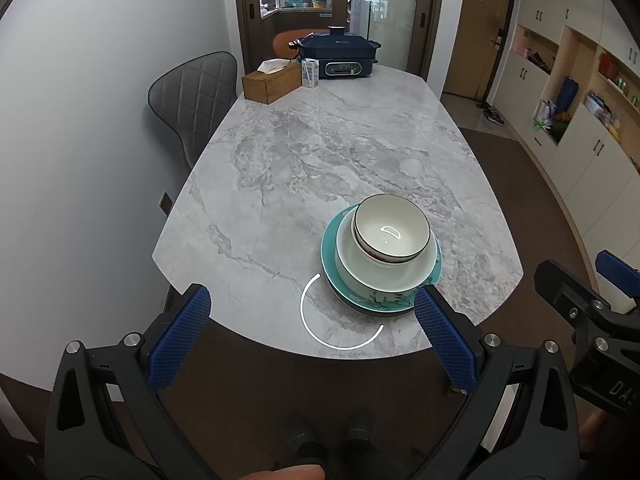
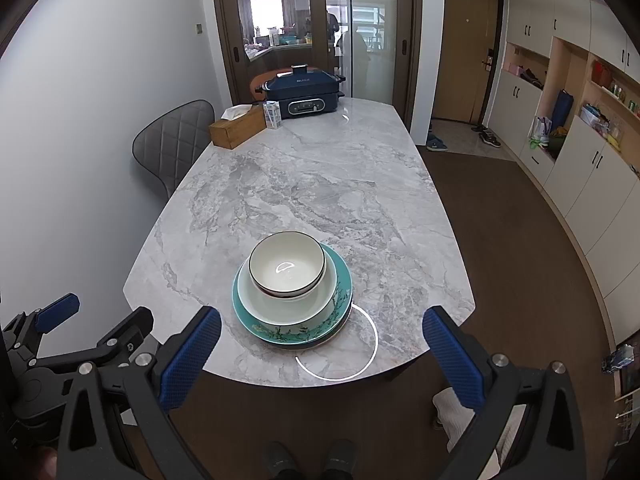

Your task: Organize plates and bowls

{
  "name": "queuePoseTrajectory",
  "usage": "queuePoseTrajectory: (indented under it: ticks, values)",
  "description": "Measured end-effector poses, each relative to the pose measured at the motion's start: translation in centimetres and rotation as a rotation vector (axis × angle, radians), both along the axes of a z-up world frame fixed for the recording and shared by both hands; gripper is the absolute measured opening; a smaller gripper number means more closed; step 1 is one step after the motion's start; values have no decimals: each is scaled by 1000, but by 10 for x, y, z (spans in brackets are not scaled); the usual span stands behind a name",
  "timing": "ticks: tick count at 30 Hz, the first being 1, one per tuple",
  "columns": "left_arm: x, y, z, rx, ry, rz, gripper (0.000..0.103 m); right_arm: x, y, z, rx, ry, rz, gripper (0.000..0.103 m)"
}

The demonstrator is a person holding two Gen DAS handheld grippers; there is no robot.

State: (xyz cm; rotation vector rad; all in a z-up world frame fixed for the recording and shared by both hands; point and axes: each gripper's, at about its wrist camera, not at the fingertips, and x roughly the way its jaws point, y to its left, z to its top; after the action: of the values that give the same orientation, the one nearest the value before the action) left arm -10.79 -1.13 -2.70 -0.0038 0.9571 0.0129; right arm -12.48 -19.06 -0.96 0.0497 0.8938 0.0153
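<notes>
While both tools hang wide open and hold nothing, left tool [image 1: 312,328] and right tool [image 2: 322,344], the bowl [image 2: 286,263] sits stacked on plates [image 2: 296,320] near the surface [image 2: 320,184] edge.

counter [image 2: 320,184]: marble | far end: electric cooker [image 2: 304,94] | beside cooker: wooden tissue box [image 2: 238,130], small carton [image 2: 273,115] | counter's left: grey chair [image 2: 174,140]
</notes>
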Motion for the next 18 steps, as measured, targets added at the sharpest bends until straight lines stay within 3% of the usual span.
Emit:
queuePoseTrajectory:
  ticks: [18]
  values:
    - [2, 1, -2, -3, -1, 4, 102, -1, 4, 0, -4, 0, -7, 103]
